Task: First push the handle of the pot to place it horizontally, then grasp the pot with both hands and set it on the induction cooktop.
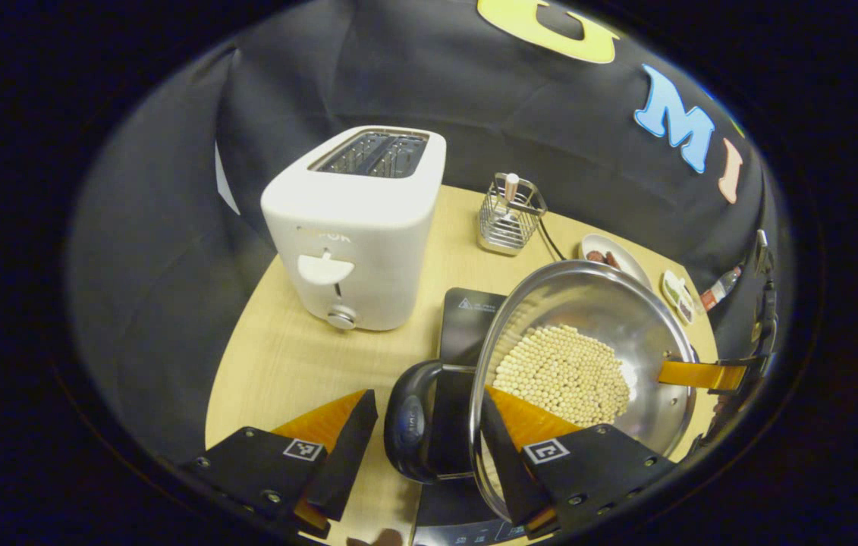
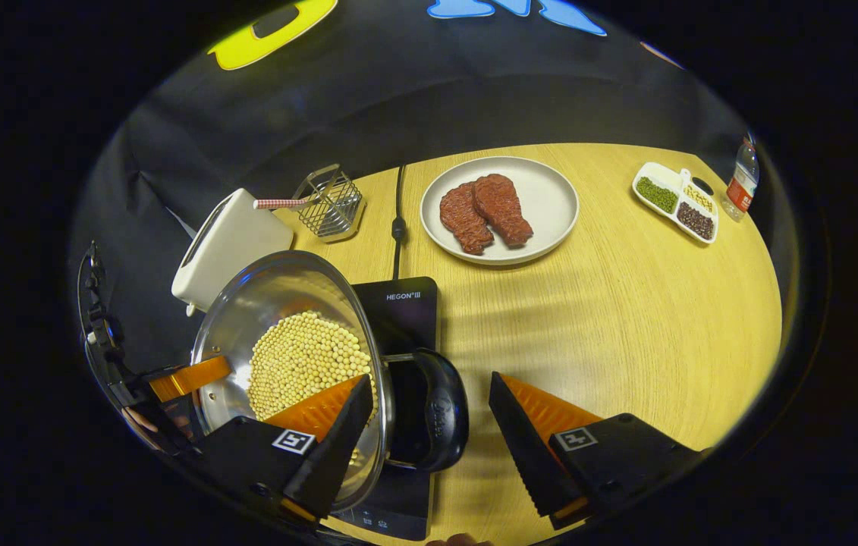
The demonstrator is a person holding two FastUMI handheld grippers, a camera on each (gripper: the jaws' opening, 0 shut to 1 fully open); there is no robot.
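A steel pot (image 1: pixel 588 303) (image 2: pixel 262 303) holding pale round beans (image 1: pixel 561 371) sits over the black induction cooktop (image 1: pixel 470 318) (image 2: pixel 406 303); I cannot tell whether it rests on it. My left gripper (image 1: pixel 429 398) is open around one black loop handle (image 1: pixel 410 425), one finger outside the loop and the other inside the pot rim. My right gripper (image 2: pixel 430 378) is open around the opposite handle (image 2: pixel 440 417) in the same way, with a gap of table beside the handle. In each view the other gripper's orange finger (image 1: pixel 702 374) (image 2: pixel 190 377) shows at the far rim.
A white toaster (image 1: pixel 356 227) (image 2: pixel 227 243) stands left of the cooktop, with a wire basket (image 1: pixel 508 216) (image 2: pixel 330 201) behind it. Farther off lie a plate of meat (image 2: pixel 501 208), a divided dish (image 2: pixel 675 201), a bottle (image 2: pixel 741 186) and a black cable (image 2: pixel 398 220).
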